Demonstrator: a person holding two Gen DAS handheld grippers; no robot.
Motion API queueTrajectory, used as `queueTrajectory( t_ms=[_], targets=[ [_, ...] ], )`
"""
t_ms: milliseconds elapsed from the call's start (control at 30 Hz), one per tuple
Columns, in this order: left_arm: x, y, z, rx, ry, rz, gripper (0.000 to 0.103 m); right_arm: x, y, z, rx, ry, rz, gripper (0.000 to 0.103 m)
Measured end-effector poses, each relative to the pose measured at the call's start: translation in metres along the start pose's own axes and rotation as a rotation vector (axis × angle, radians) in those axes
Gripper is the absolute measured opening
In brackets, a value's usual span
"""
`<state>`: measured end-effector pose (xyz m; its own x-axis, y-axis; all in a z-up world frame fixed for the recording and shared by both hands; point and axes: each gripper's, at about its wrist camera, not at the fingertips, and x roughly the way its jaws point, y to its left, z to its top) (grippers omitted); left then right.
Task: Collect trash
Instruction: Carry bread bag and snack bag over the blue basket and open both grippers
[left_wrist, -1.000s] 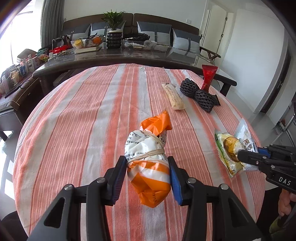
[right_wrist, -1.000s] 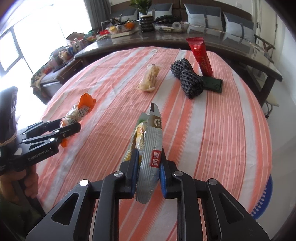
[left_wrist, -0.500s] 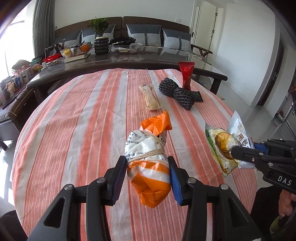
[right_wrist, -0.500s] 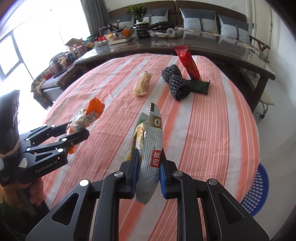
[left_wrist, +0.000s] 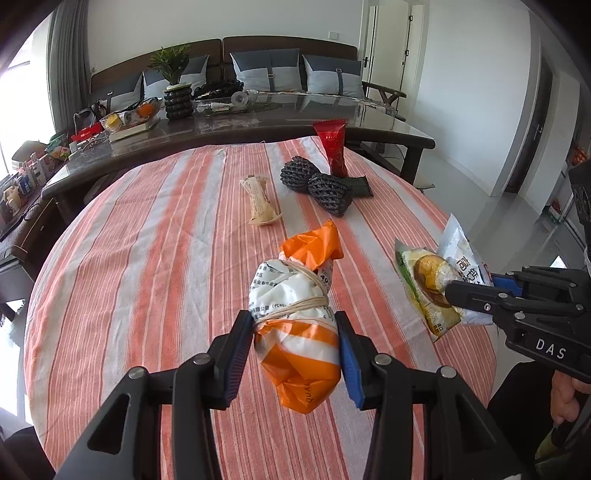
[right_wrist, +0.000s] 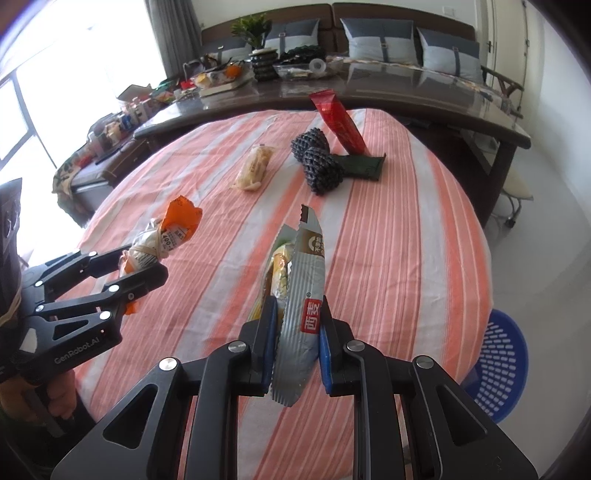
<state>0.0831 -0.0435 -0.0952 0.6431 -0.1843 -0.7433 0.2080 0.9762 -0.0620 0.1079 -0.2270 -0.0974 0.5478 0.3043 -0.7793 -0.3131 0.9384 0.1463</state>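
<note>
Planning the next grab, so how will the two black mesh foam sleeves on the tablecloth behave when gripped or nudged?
The black mesh foam sleeves look like open netting, so probably very light and squashy; shut fingers would likely crush them rather than slip. Their rounded, barrel-like shape suggests that a nudge may roll them. One rests against the dark green packet, beside the red packet, so lifting might disturb those.

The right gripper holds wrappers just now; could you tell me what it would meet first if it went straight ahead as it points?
Probably the black mesh bundle. The right gripper points across the table toward it, though it seems raised, so it might pass above.
</note>
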Motion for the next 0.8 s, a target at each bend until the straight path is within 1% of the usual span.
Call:
queueTrajectory(
  t_ms=[200, 633, 700, 800],
  targets=[
    [0.000, -0.010, 0.002, 0.023, -0.003, 0.005, 0.045, -0.002, -0.003, -0.002, 0.005, 0.000, 0.003, 0.019],
    [0.003, -0.028, 0.006, 0.052, 0.008, -0.023, 0.045, -0.006, -0.014, -0.005, 0.016, -0.004, 0.001, 0.019],
    [0.004, -0.031, 0.007, 0.053, 0.014, -0.038, 0.045, -0.007, -0.016, -0.005, 0.018, -0.004, 0.001, 0.019],
    [0.009, -0.036, 0.009, 0.039, 0.043, -0.108, 0.045, -0.008, -0.021, -0.004, 0.024, -0.006, -0.001, 0.019]
  ],
)
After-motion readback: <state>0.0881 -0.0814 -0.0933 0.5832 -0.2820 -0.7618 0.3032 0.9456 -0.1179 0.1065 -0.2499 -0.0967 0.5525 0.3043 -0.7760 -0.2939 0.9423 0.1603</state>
